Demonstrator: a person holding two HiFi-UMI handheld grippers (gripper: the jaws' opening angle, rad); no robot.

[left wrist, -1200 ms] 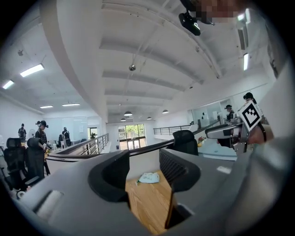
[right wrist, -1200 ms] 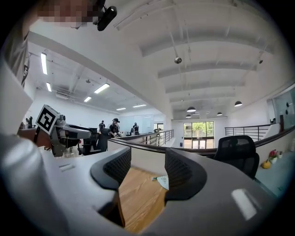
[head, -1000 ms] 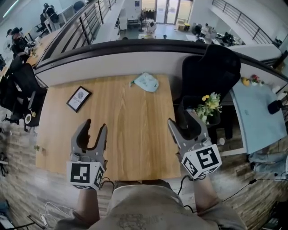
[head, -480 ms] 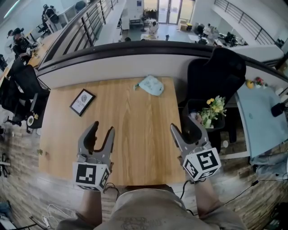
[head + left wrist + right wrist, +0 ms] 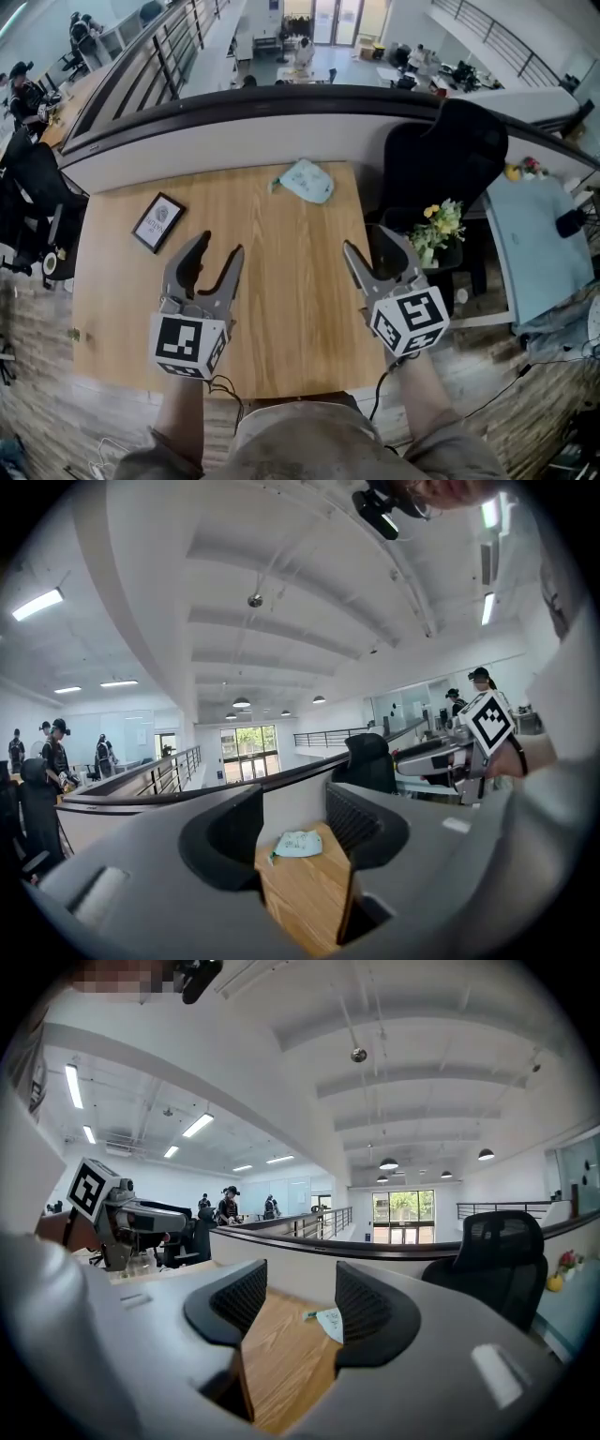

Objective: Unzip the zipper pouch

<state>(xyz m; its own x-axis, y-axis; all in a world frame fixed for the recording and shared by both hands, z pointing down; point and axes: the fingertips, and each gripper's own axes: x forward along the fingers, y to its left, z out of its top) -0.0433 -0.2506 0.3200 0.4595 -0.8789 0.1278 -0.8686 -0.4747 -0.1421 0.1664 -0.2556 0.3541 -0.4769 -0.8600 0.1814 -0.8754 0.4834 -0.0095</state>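
Zipper pouch [image 5: 305, 180]: lay at far edge of table [image 5: 281, 309], well ahead of both grippers. Left gripper [image 5: 218, 247]: jaws spread, empty. Right gripper [image 5: 369, 242]: likewise.

Bare tabletop [image 5: 281, 291] up to the pouch [image 5: 306, 180], framed card [image 5: 157, 222] at left, low wall [image 5: 225, 142] behind, black chair [image 5: 450, 155] off right edge

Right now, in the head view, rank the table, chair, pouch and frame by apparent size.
1. Table
2. Chair
3. Pouch and frame: about alike, too close to rank.
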